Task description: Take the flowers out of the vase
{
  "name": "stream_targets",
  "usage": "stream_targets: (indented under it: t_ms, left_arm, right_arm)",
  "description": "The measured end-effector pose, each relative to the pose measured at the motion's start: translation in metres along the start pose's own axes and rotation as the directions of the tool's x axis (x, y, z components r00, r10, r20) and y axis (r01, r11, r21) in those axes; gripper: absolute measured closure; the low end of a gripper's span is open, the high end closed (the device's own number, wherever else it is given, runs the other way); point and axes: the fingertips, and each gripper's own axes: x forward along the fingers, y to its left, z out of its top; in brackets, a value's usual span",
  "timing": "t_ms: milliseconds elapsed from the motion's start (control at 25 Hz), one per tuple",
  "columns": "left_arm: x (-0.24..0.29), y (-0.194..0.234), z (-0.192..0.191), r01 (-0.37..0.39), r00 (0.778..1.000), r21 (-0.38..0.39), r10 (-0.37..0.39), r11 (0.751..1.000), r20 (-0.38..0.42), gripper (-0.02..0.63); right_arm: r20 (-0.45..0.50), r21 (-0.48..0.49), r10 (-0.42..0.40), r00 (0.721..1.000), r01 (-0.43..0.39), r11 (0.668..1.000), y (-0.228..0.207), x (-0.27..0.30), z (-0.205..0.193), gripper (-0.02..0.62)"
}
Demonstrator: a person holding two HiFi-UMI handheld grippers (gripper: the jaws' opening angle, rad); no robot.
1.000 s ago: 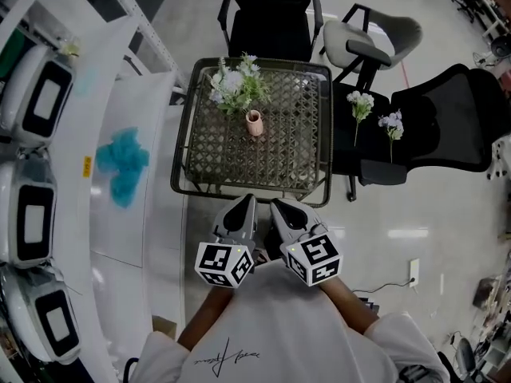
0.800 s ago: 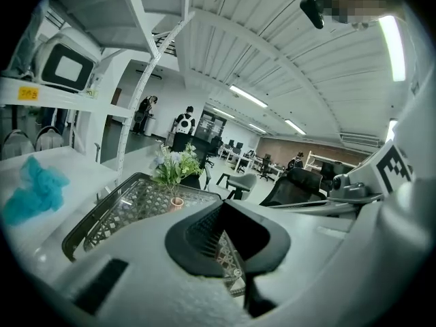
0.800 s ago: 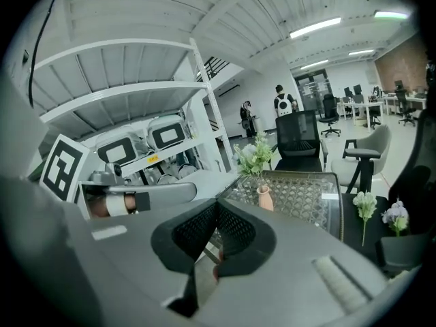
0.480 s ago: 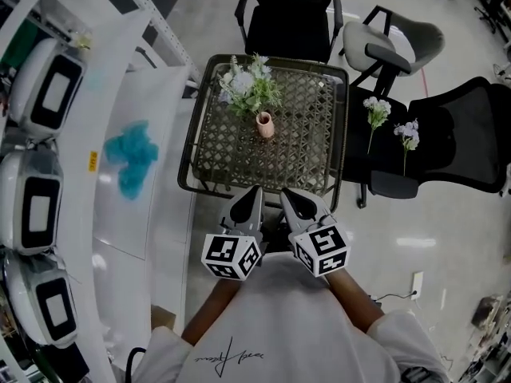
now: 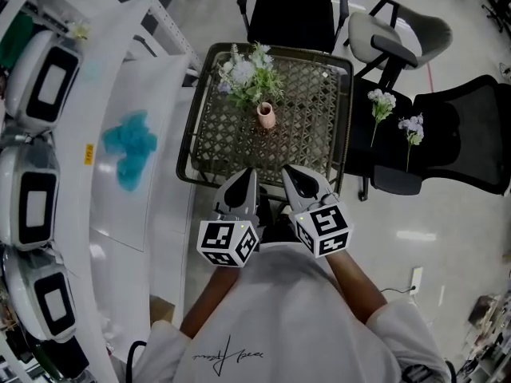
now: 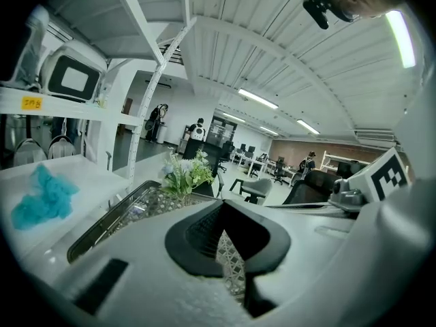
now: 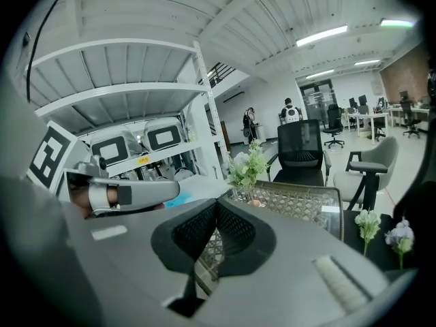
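Forward crept the left gripper (image 5: 248, 174) and right gripper (image 5: 290, 171), both clenched empty; flowers (image 5: 247, 76) well ahead.

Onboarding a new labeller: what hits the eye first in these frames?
The left gripper and right gripper, each bearing a marker cube, sit side by side, shut, at the near edge of the lattice table. On it a pink vase holds flowers leaning far left, and two loose stems lie on the black chair to the right.

Head view looks steeply down; both gripper views face level, sharing table (image 5: 313, 128) and flowers (image 5: 244, 76).
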Motion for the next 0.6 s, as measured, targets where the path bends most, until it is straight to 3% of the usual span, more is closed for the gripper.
stream_targets:
  t_ms: [600]
  left_arm:
    - [0.022, 0.040, 0.019, -0.021, 0.999, -0.049, 0.022, 0.999, 0.023, 0.607]
  right_arm:
    - [-0.011, -0.044, 0.029, 1.000, -0.029, 0.999, -0.002, 0.056, 0.005, 0.499]
